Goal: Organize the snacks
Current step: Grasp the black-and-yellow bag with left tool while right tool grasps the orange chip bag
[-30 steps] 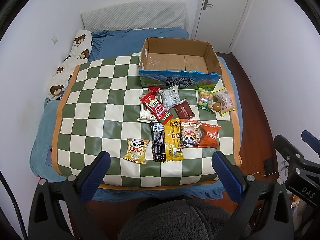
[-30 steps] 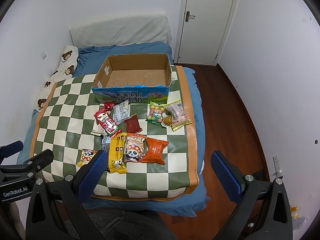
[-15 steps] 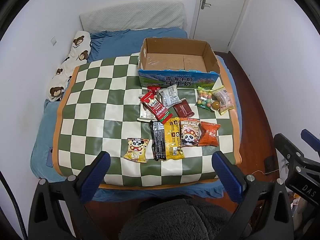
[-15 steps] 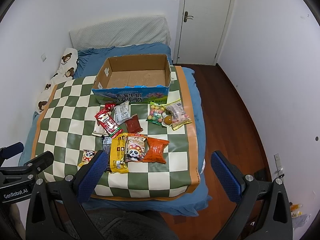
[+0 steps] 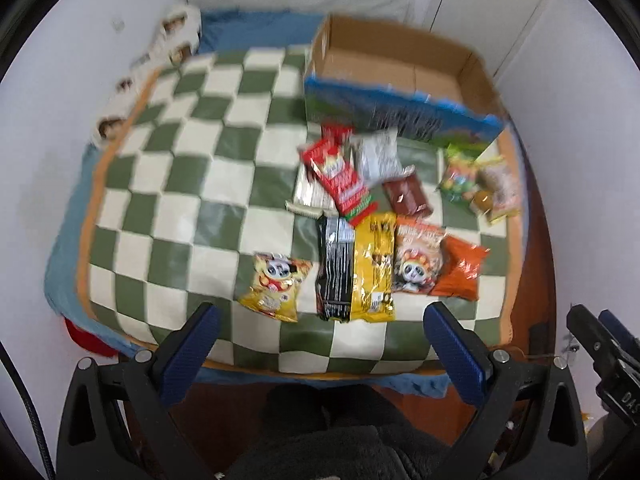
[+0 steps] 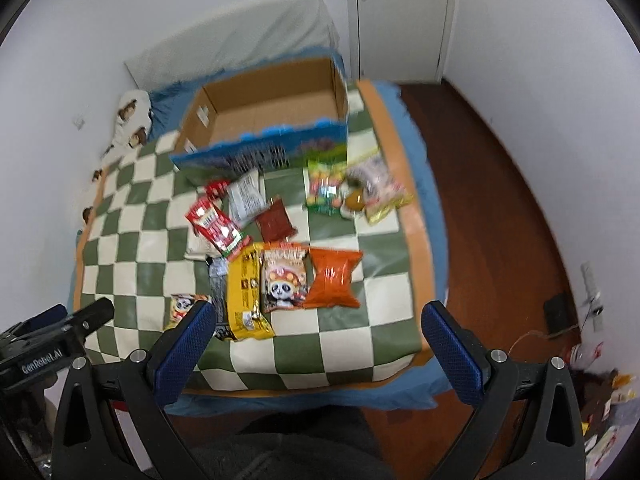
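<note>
One bed (image 6: 416, 184) carries one green-and-white checked mat (image 5: 192, 184). One open cardboard box (image 5: 400, 76) sits at the mat's far edge, nothing visible inside. About a dozen snack packets (image 5: 372, 264) lie loose between the box and the mat's near edge. Left gripper (image 5: 320, 352) and right gripper (image 6: 316, 350) both gape wide, holding nothing. White walls, one door (image 6: 400, 16), wood floor (image 6: 500, 208).

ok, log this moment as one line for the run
phase: approach | left gripper: open, empty | right gripper: open, empty | snacks: on checkered mat | cardboard box: empty
</note>
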The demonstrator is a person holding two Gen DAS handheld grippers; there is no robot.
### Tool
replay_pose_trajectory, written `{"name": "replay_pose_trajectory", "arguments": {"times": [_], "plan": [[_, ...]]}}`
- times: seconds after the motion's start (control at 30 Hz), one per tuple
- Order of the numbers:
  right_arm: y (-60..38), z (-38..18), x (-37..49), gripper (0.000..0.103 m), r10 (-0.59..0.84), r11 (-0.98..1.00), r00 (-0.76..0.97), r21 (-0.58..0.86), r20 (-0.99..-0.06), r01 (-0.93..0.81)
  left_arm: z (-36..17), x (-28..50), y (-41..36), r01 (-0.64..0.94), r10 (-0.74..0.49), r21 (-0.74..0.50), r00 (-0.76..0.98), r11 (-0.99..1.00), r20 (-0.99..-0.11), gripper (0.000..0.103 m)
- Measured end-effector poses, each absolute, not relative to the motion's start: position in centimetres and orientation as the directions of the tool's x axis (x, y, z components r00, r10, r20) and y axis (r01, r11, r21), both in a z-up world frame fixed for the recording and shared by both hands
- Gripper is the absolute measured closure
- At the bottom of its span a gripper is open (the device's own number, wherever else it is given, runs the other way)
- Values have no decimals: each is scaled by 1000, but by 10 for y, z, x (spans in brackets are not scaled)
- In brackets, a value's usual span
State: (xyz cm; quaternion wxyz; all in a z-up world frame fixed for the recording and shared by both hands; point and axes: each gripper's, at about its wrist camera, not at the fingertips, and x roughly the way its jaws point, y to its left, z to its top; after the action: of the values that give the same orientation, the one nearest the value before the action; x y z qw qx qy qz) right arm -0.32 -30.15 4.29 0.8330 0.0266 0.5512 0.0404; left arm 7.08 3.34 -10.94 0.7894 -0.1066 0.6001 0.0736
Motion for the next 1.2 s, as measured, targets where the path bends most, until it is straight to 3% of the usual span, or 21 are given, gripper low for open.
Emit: {"name": "replay_pose_trajectory", "arguments": {"times": [0.27, 0.6, 0.83, 0.97, 1.1, 1.2], "plan": [[-320, -72, 57, 0, 79, 994, 260, 95, -962, 50, -218, 118, 28, -282, -125, -139, 66, 949, -990, 0], [-327, -164, 107, 0, 103, 989, 125, 115, -987, 96, -316, 158, 2, -300, -214, -178, -91, 937, -973, 0], [-325, -210, 118, 0, 139, 982, 40, 143, -990, 123, -331, 158, 1, -318, -223, -188, -77, 929, -972, 1], [-326, -229, 120, 1, 165, 974, 12, 165, -986, 153, -331, 154, -1, -306, -207, -180, -57, 935, -977, 11], [-325, -243, 122, 3, 187, 968, -5, 183, -982, 172, -334, 157, 0, -298, -192, -171, -40, 939, -981, 15], [-323, -247, 123, 14, 180, 968, -7, 176, -984, 180, -337, 162, 2, -287, -177, -163, -23, 944, -984, 16]]}}
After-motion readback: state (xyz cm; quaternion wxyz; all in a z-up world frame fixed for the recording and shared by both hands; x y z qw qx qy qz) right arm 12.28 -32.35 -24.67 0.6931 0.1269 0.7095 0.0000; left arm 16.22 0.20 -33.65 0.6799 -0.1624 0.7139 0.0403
